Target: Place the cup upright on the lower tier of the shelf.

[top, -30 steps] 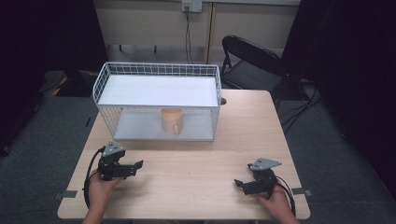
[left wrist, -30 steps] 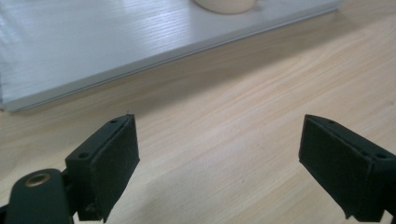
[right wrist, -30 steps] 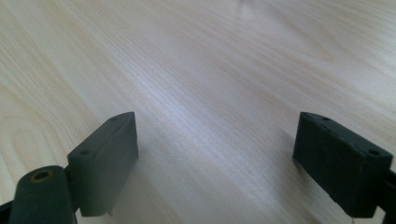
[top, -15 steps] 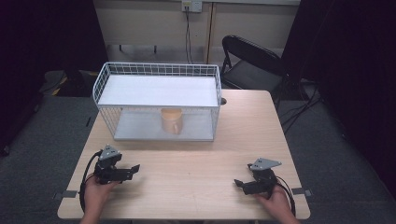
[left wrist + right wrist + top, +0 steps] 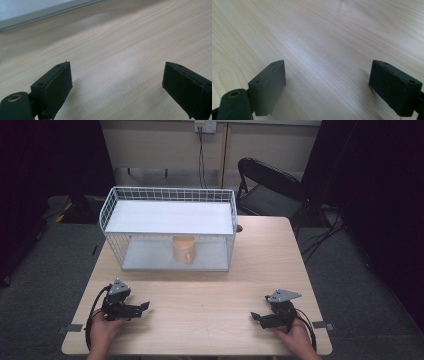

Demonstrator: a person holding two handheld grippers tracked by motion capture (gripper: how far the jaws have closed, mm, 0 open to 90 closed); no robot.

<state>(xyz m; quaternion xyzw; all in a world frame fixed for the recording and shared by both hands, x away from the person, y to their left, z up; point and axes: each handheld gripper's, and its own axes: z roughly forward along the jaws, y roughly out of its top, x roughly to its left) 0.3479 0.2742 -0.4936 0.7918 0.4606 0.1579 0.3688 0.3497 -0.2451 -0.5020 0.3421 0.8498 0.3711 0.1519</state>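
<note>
A tan mug [image 5: 183,249] stands on the lower shelf of a white wire rack [image 5: 169,227] at the back of the wooden table [image 5: 215,290]. My left gripper [image 5: 141,308] rests low near the front left corner of the table, held in a hand, open with nothing between its jaws. In the left gripper view its black pads [image 5: 56,85] stand wide apart over bare wood. My right gripper [image 5: 256,316] rests near the front right, also open and empty. Its pads [image 5: 270,82] are spread wide in the right gripper view.
A black folding chair [image 5: 272,185] stands behind the table at the right. Cables hang from a wall socket [image 5: 205,126] at the back. The rack's base edge [image 5: 45,12] runs across the top of the left gripper view.
My left gripper has drawn back toward the front edge of the table and slightly left. The right gripper has stayed put.
</note>
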